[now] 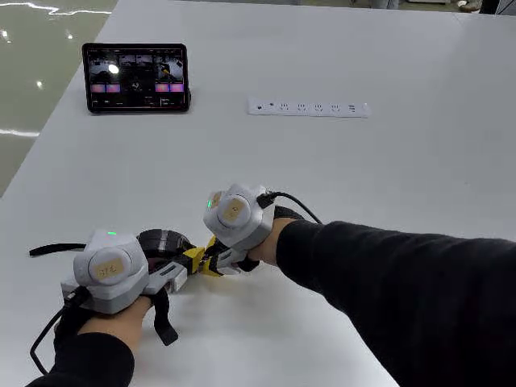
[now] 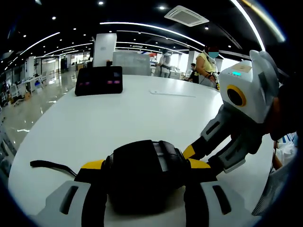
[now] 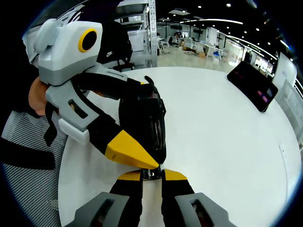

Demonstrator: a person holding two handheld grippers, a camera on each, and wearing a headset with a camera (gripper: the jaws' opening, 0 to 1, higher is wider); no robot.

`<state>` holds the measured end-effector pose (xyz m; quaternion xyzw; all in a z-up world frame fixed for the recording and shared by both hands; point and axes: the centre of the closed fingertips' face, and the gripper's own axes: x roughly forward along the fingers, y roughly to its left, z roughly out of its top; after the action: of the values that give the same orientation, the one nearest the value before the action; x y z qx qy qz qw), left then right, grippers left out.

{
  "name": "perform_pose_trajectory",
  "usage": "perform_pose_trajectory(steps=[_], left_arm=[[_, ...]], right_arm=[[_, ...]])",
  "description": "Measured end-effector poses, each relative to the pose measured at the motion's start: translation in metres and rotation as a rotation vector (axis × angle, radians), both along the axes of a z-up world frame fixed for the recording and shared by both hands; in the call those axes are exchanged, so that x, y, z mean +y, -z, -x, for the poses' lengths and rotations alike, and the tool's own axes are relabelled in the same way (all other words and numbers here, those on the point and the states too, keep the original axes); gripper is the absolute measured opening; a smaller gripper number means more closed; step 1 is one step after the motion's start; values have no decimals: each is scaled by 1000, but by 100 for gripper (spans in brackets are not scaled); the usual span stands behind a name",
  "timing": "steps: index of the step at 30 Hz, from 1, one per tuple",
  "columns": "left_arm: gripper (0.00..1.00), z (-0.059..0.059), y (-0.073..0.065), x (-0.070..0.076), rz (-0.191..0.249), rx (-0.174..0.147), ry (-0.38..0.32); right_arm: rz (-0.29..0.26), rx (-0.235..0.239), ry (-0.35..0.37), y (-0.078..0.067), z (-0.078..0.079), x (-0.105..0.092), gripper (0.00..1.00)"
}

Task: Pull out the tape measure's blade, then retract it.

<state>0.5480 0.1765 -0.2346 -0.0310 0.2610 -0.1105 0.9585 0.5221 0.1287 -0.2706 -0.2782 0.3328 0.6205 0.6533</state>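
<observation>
Here, white table [image 1: 363,177], glossy floor [image 1: 32,64]: left gripper [image 2: 145,164] clamps tape measure [image 3: 142,118], right gripper [image 3: 152,177] seemingly pinches blade [image 3: 151,172].

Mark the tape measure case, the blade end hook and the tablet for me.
tape measure case [image 2: 142,175]: left gripper view, middle of its black housing.
blade end hook [image 3: 151,174]: right gripper view, the metal tip.
tablet [image 1: 135,76]: head view, centre of its screen.

Bright ceiling strips [image 2: 137,23] cast soft shadows; floor [image 1: 32,72] glares; 2 gripper views warp at edges.
</observation>
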Motion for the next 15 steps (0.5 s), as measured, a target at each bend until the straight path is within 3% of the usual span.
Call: perform_pose_trajectory(steps=[8, 15], left_arm=[[64, 1, 0, -1, -6, -14, -6], [63, 0, -2, 0, -42, -7, 1]], right_arm=[[-1, -2, 7, 0, 0, -1, 12], [-9, -2, 19, -1, 0, 0, 12]])
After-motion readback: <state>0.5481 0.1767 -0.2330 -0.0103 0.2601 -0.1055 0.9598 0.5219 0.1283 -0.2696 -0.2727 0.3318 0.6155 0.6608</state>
